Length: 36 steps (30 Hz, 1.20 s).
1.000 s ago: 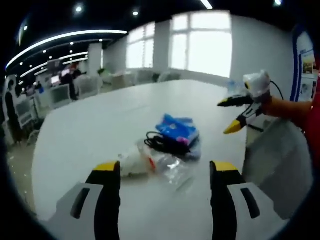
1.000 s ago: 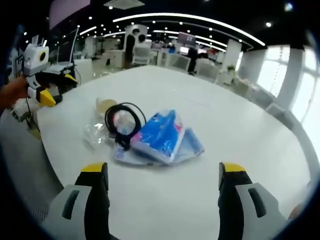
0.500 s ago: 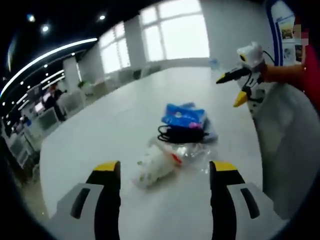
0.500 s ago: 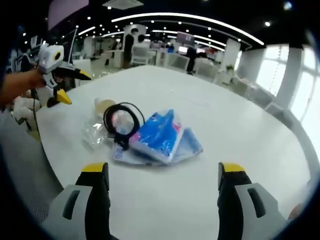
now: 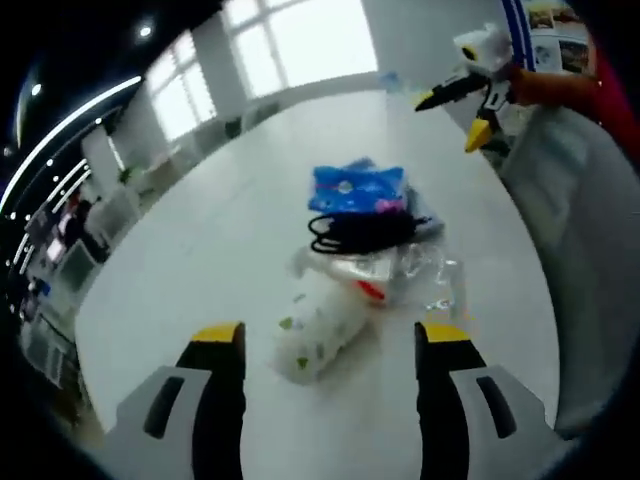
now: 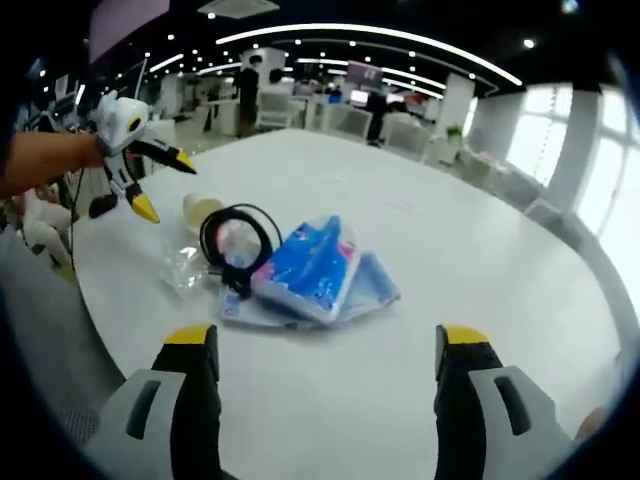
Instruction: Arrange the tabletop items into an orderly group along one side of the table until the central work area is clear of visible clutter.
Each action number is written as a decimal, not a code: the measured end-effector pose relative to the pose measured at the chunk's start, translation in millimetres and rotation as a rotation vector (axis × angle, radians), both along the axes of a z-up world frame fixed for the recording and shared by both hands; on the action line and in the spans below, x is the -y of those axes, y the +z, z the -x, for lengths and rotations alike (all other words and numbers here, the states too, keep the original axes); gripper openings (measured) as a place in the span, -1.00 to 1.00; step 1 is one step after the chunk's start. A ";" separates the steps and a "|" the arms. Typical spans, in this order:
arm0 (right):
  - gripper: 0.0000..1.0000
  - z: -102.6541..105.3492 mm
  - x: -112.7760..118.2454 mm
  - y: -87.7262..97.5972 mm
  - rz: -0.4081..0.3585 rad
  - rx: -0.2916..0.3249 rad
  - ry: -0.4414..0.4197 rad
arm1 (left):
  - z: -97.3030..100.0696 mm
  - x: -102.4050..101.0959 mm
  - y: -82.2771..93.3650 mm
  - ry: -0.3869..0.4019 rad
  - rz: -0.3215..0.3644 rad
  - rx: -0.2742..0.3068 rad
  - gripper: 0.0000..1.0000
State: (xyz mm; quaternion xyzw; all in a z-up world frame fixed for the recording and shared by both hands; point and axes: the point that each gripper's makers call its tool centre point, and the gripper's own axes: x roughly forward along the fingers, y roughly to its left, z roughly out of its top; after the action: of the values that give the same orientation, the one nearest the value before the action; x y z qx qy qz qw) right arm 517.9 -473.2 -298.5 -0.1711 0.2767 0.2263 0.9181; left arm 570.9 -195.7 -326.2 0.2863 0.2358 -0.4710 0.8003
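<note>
Both grippers are hovering with jaws apart, gripping nothing: left gripper (image 5: 331, 340), right gripper (image 6: 326, 345). The blue pack (image 6: 305, 268), black cable (image 6: 236, 244) and clear wrapper (image 5: 430, 281) are lying clustered mid-table (image 6: 470, 250).

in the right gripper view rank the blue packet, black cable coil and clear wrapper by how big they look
Largest to smallest as they look in the right gripper view:
1. blue packet
2. black cable coil
3. clear wrapper
The coil and wrapper are close, and the wrapper's see-through edges are hard to trace, so those two are unsure.
</note>
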 end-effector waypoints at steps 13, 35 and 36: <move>0.76 -0.3 5.1 0.0 0.001 -0.003 -0.021 | -15.8 -1.2 -29.0 -0.136 -0.173 -0.007 0.21; 0.75 -0.7 6.9 -0.6 -0.004 -0.012 -0.034 | -18.9 22.0 -41.3 -0.329 -0.296 0.039 0.09; 0.75 -0.7 7.2 -0.5 -0.004 -0.012 -0.035 | -18.3 23.6 -40.6 -0.338 -0.294 0.040 0.08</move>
State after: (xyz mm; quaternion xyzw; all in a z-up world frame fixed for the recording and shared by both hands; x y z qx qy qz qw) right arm 518.6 -480.4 -299.0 -0.1630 0.2847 0.2121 0.9206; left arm 589.2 -219.3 -366.7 0.4447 0.2348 -0.5533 0.6640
